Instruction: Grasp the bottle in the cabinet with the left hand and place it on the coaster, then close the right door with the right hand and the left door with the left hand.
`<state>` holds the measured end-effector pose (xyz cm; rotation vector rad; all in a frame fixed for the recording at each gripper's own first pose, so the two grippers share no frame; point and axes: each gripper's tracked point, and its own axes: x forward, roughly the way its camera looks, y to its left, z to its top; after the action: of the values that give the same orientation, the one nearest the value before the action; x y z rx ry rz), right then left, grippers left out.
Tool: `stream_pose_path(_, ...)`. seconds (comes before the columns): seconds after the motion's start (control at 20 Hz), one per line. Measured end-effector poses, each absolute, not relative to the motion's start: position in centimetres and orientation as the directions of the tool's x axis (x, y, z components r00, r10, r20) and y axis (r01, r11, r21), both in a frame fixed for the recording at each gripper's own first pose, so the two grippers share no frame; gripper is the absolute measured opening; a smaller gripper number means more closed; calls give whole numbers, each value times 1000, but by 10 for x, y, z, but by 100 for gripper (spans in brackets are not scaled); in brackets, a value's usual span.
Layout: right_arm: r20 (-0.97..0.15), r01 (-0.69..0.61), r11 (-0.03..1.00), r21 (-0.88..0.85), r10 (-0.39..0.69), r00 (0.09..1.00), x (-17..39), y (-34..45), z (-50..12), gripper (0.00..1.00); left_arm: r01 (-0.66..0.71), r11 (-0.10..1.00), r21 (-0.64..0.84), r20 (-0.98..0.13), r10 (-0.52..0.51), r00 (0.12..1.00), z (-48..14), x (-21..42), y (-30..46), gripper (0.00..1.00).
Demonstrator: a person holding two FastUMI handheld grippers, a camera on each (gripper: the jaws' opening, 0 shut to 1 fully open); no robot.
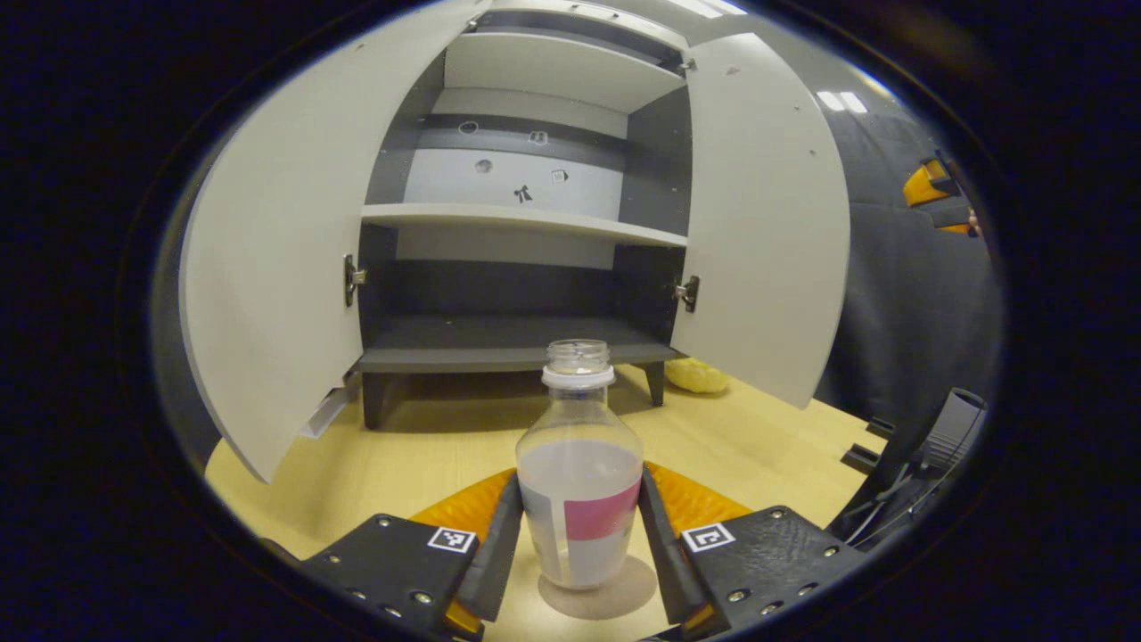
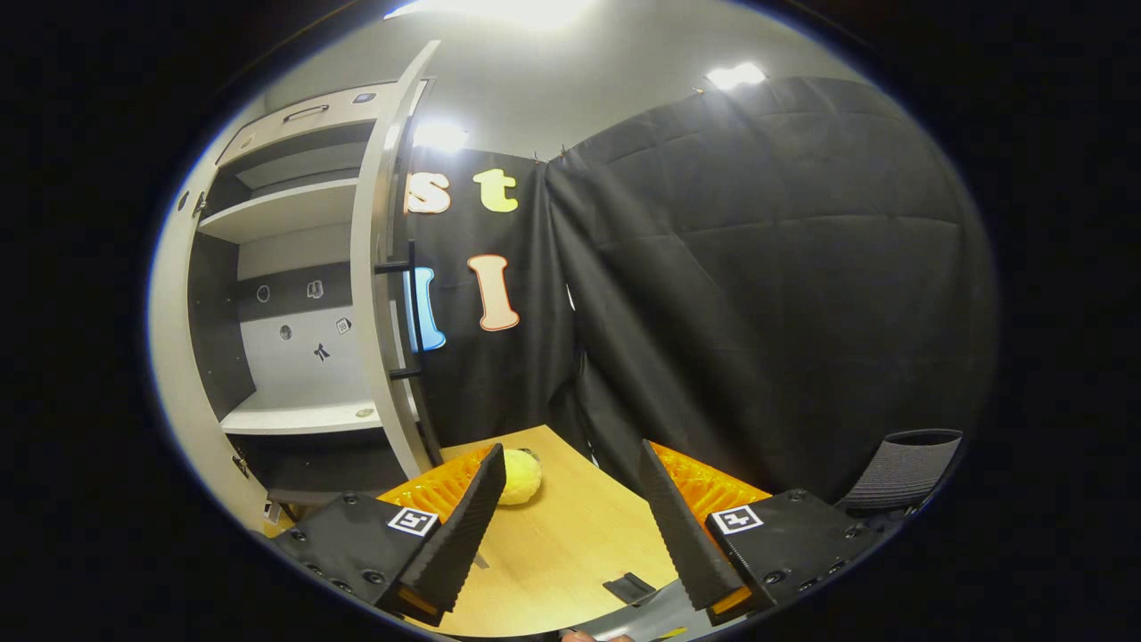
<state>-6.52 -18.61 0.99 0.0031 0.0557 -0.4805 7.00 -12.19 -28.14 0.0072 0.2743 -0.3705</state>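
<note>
In the left gripper view, a clear plastic bottle (image 1: 579,464) with a pink-and-white label stands upright on a round grey coaster (image 1: 599,596) on the light wooden table (image 1: 428,464), out in front of the cabinet (image 1: 526,241). The left gripper (image 1: 579,526) brackets the bottle at label height; its fingers (image 1: 499,535) lie against or just beside the bottle's sides, and whether both press on it cannot be told. The bottle has no cap and is partly filled with clear liquid. Behind it, the cabinet's shelves look bare and both doors stand wide open — the left door (image 1: 267,267) swung out on one side, the right door (image 1: 767,223) on the other. A yellow plush toy (image 1: 697,375) lies on the table near the cabinet's foot, below the right door.

In the right gripper view, the right gripper (image 2: 570,517) hangs over the table with its fingers spread wide and nothing between them. The right door (image 2: 379,267) is seen edge-on beside the open shelves, its dark bar handle (image 2: 412,308) facing the booth's black cloth. The yellow toy (image 2: 519,475) sits just beyond one fingertip.

As a judgement, the first stage looks all but done — the bottle is out of the cabinet and on the coaster, with only the release to come. Closing both doors, right then left, remains.
</note>
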Motion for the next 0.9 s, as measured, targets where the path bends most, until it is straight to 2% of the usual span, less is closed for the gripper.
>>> stream_pose_path(0.1, -61, 460, 888, -22, -460, 886, -66, -185, 8, 96, 369, 929, -5, -272, -356, 894, -288, 69, -127, 69)
stream_pose_path(0.25, -69, 468, 883, -30, -469, 880, -69, -187, 6, 96, 395, 918, 40, -283, -369, 885, -296, 68, -134, 69)
stream_pose_path(0.3, -73, 470, 882, -24, -471, 879, -71, -186, 5, 92, 400, 915, 50, -272, -373, 887, -293, 69, -136, 69)
stream_pose_path(0.45, -84, 479, 878, -27, -479, 874, -76, -189, 1, 95, 416, 906, 78, -272, -383, 883, -295, 66, -138, 70)
stream_pose_path(0.6, -97, 478, 878, -24, -478, 873, -75, -189, -3, 95, 412, 908, 73, -281, -378, 882, -297, 65, -137, 70)
stream_pose_path(0.65, -100, 477, 879, -19, -476, 874, -74, -187, -3, 92, 414, 908, 69, -299, -377, 877, -301, 64, -137, 71)
stream_pose_path(0.85, -99, 462, 887, -17, -461, 882, -70, -182, -4, 95, 423, 904, 63, -338, -379, 862, -302, 64, -140, 71)
stream_pose_path(0.9, -98, 461, 887, -22, -461, 882, -68, -182, -6, 92, 419, 906, 55, -341, -377, 861, -302, 64, -139, 72)
